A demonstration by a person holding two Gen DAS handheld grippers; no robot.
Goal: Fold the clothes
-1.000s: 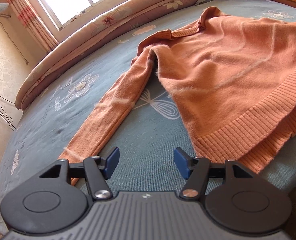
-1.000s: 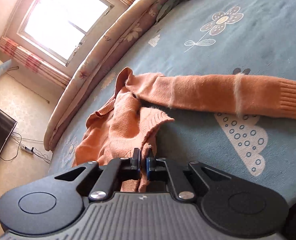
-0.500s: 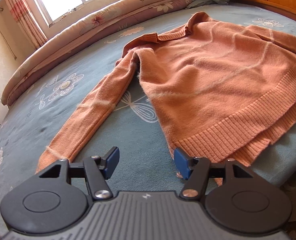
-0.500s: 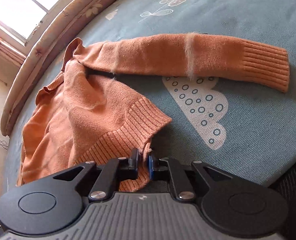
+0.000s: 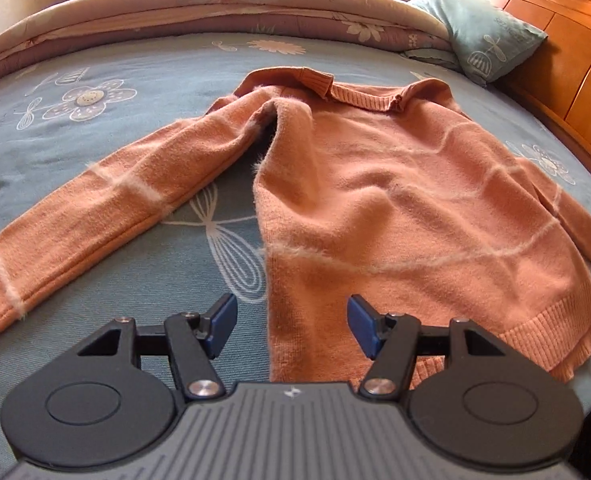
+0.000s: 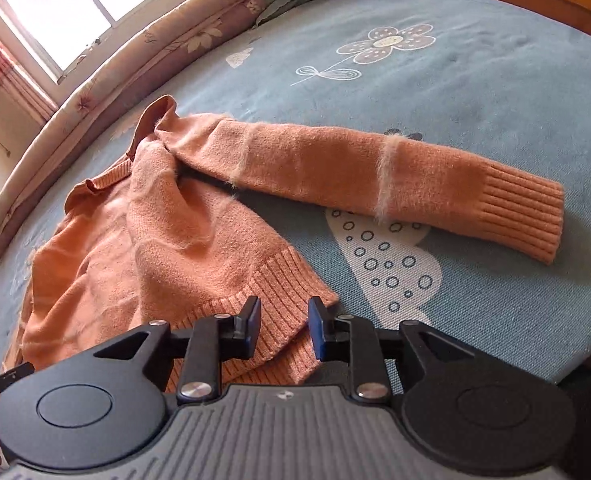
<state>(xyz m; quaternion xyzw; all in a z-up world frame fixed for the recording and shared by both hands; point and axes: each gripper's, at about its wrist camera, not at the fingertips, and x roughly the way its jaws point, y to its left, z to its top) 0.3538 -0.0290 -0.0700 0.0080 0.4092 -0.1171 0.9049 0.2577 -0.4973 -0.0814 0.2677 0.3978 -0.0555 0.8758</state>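
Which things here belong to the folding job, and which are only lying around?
For the job:
- orange sweater, spread out on the bed
- left gripper, open over the hem
- right gripper, jaws just opened, hem corner between them

Only lying around:
- blue pillow by the wooden headboard
- rolled quilt
- bedsheet

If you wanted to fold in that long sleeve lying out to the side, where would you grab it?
Probably by the ribbed cuff of the sleeve, coming down from above at its free end. The sleeve lies flat and straight on the bedspread, so lifting that end should swing it across the sweater.
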